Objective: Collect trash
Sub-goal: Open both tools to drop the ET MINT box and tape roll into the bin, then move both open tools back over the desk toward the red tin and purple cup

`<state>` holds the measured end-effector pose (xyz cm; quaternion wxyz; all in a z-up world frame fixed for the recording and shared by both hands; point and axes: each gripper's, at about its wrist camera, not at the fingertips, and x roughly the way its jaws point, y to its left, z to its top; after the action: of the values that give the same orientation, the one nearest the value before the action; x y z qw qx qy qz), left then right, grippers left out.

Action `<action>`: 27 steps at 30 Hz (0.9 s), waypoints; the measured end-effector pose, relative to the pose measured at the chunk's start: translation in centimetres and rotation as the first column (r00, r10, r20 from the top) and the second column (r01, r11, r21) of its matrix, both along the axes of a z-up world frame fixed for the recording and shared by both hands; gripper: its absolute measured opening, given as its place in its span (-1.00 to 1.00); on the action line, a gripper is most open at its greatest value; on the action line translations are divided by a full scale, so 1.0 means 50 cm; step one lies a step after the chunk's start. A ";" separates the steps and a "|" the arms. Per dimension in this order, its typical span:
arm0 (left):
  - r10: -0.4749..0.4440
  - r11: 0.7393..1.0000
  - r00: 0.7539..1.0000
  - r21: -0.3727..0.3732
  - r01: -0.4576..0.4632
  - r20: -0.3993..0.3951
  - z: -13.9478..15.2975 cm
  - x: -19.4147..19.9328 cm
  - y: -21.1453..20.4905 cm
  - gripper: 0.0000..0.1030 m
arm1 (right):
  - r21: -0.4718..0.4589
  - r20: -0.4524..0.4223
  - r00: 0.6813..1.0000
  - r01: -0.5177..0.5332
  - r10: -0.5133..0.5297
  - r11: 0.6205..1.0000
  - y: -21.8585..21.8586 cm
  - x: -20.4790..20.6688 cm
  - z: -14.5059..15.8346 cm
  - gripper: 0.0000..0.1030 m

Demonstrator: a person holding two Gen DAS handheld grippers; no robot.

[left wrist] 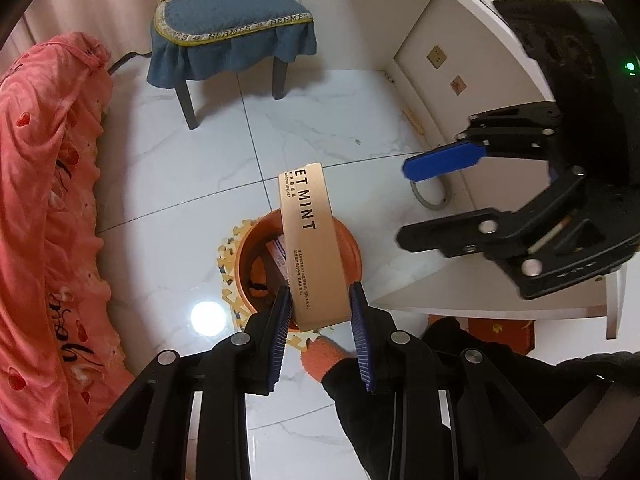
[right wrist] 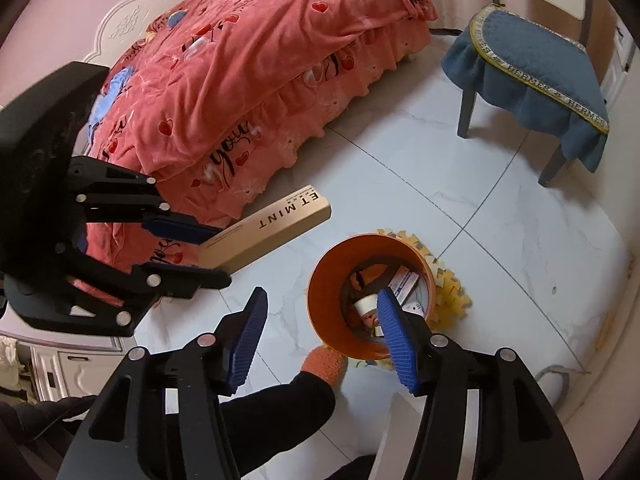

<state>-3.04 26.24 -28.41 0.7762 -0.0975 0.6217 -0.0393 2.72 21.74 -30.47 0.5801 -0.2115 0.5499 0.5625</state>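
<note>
My left gripper is shut on one end of a long tan box printed "ET MINT" and holds it above an orange trash bin on the floor. The bin holds several pieces of trash, among them a small carton. In the right wrist view the box sticks out from the left gripper to the left of the bin. My right gripper is open and empty, above the bin's near rim. It also shows at the right in the left wrist view.
A bed with a pink quilt stands on one side. A chair with a blue cushion stands beyond the bin. A white desk is on the right. A yellow foam mat lies under the bin. The person's orange sock is near the bin.
</note>
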 end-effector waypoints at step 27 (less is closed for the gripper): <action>-0.031 0.996 0.998 0.090 0.025 0.063 0.088 0.031 -0.084 0.49 | 0.070 -0.005 0.996 0.093 -0.093 0.993 -0.158 0.020 0.144 0.25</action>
<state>-1.51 22.04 -24.00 0.7988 -0.0528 0.5987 -0.0256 3.72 13.84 -23.29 0.6123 -0.1647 0.5396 0.5538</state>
